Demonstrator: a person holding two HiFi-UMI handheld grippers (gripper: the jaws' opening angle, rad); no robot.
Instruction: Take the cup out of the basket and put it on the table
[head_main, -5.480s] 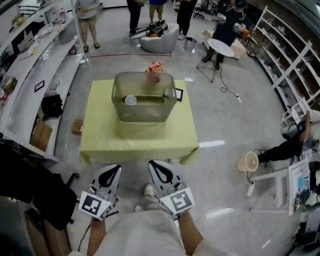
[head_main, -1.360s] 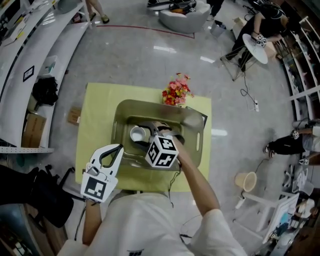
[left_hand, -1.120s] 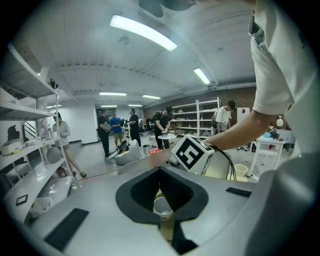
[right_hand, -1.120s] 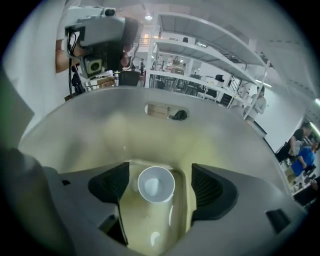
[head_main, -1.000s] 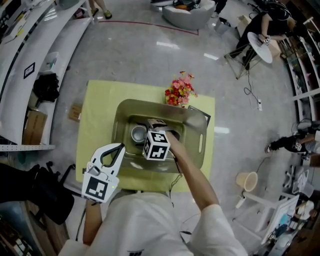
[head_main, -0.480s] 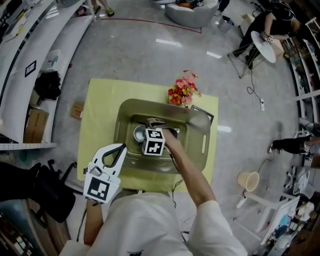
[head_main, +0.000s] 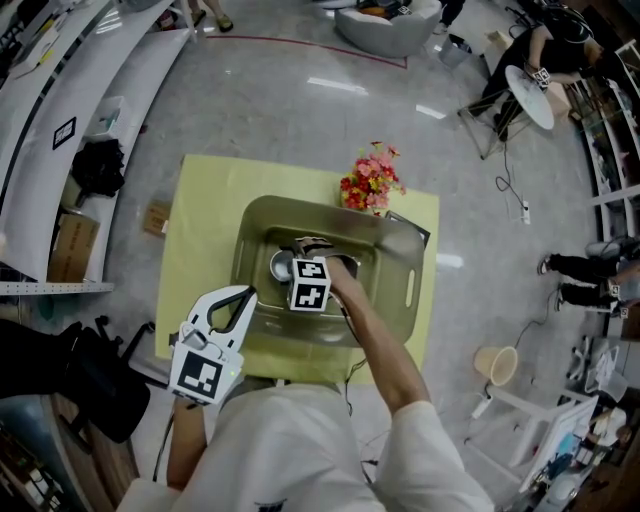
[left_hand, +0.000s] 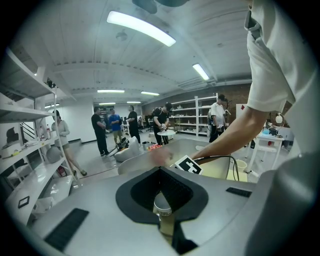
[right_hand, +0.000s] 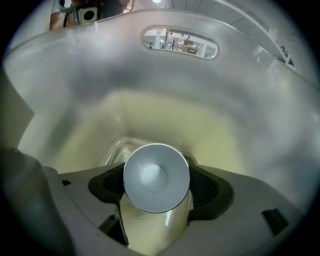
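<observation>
Right gripper view: cup between the jaws, gripped on both sides.
Right gripper: down inside basket.
Left gripper: jaws together, outside basket's near wall.
Surroundings: flowers behind basket on yellow table.

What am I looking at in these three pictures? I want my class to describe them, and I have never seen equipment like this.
No robot is involved. A person holds a hand-operated two-jaw gripper in each hand, and each gripper carries a cube with square markers.

One picture comes from a camera on the person's head, looking steeply down. The other two come from cameras riding on each gripper, looking along its jaws.

The table is covered with a yellow-green cloth. On it stands a grey translucent plastic basket, with a bunch of flowers behind it.

The right gripper reaches down inside the basket, its jaws closed on a white cup. The cup has not yet been lifted out.

The left gripper is shut and holds nothing. It is near the table's front edge.
</observation>
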